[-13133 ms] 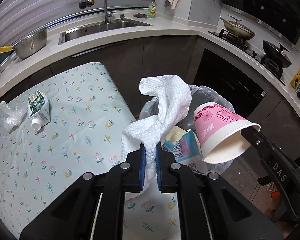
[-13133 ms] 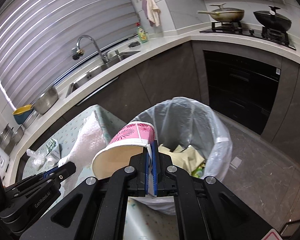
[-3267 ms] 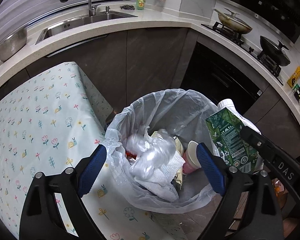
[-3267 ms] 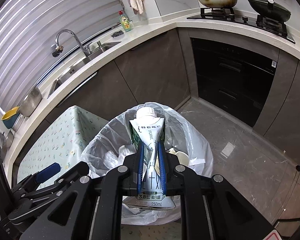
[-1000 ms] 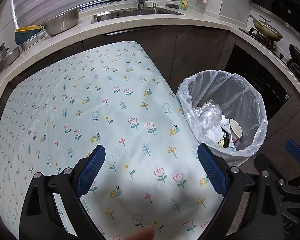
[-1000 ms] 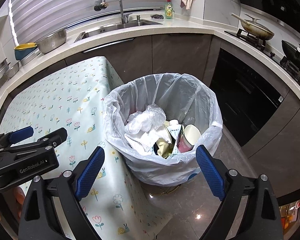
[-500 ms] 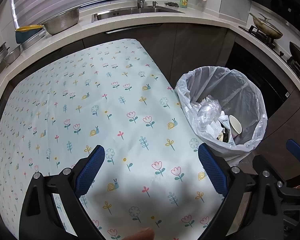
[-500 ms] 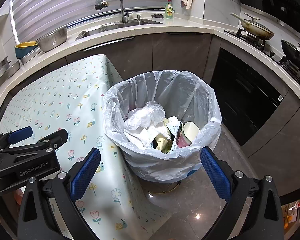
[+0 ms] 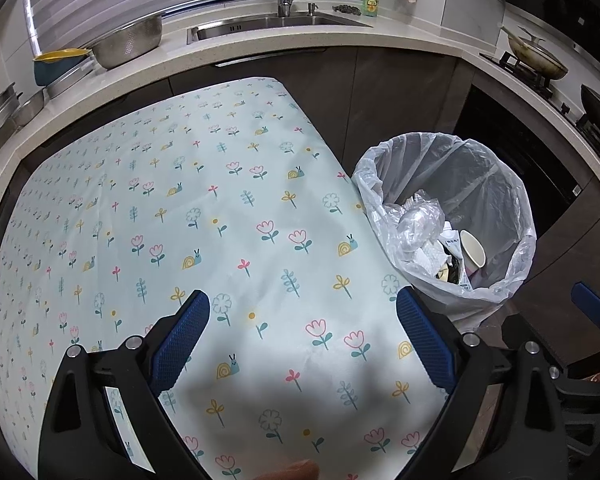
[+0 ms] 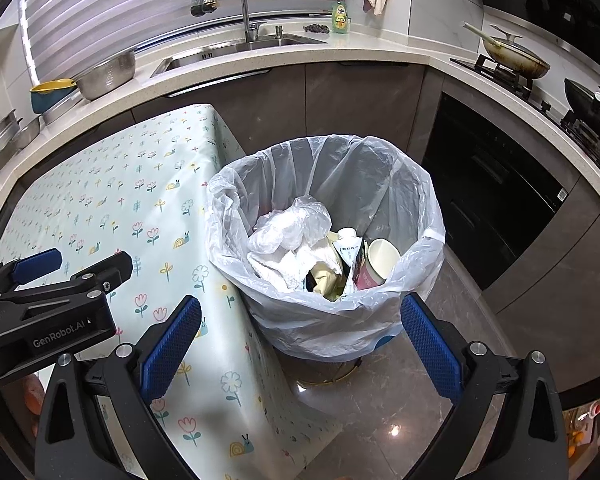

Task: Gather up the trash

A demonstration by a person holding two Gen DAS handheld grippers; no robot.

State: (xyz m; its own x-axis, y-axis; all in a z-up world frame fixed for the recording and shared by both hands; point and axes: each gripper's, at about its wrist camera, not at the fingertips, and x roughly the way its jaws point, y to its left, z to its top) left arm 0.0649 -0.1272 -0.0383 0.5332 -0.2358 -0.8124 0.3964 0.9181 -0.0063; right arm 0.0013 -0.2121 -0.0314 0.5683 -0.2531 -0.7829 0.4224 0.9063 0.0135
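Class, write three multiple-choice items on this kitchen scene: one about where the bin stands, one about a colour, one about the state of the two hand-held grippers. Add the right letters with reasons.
1. Where is the trash bin?
A. on the table
B. on the floor beside the table
C. in the sink

2. What colour are the gripper pads?
A. blue
B. red
C. white

3. How are the two hand-held grippers?
A. both shut on trash
B. one open, one shut
C. both open and empty

Answers:
1 B: the bin stands on the floor against the table edge.
2 A: the pads are blue.
3 C: left hand-held gripper and right hand-held gripper gape wide, holding nothing.
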